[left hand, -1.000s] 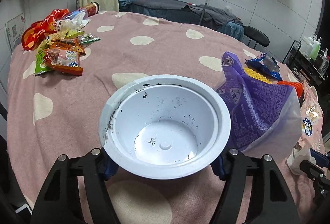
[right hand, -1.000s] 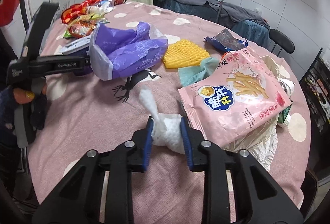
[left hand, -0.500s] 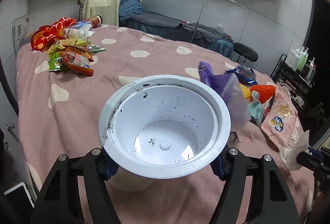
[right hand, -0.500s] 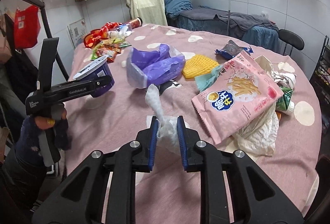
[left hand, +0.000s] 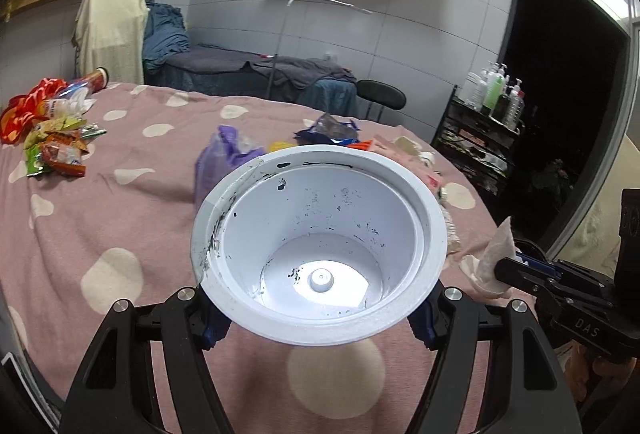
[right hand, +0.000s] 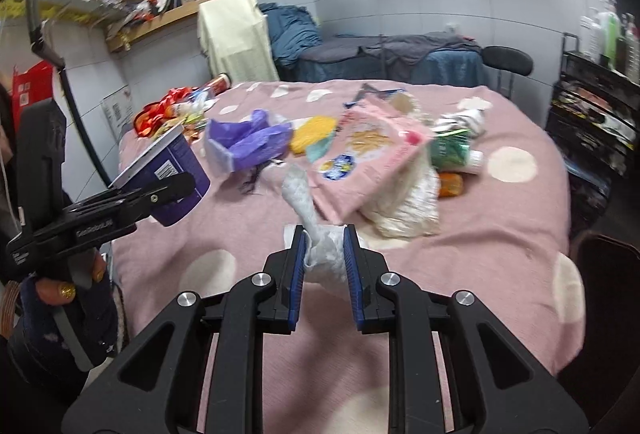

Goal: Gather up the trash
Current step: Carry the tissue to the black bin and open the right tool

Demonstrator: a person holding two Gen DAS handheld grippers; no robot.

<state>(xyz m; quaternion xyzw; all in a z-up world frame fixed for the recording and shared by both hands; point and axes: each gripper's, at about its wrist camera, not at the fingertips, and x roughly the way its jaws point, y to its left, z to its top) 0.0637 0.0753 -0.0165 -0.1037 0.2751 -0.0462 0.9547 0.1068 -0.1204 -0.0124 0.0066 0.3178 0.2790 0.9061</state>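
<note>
A round table under a pink tablecloth [right hand: 460, 234] with pale cream dots fills both views. Litter lies across its far half.

The biggest piece is a pink snack bag [right hand: 372, 154] printed with a picture of fries. It lies tilted over a crumpled white plastic bag [right hand: 404, 202]. Beside it to the left sits a crumpled purple plastic bag [right hand: 252, 142], with a yellow foam net [right hand: 314, 126] between the two. A heap of red, green and orange wrappers [left hand: 44, 130] lies at the far left edge.

The left gripper [left hand: 320, 318] holds an empty cup above the cloth, its two fingers set wide and pressing on opposite sides of the cup wall. The cup [left hand: 320, 250] is white inside, with dark specks and smears on its wall and along the left of its rim. From the right wrist view its outside is dark purple with a printed label [right hand: 168, 170], and it is tipped so that its mouth faces up and left.

The right gripper [right hand: 324, 254] is clamped on a crumpled white tissue [right hand: 316, 238], held clear of the table. Its blue pads squeeze the wad from both sides. A twisted tail of the tissue sticks up beyond the fingertips. In the left wrist view that tissue [left hand: 494, 262] hangs just right of the cup, apart from its rim.
</note>
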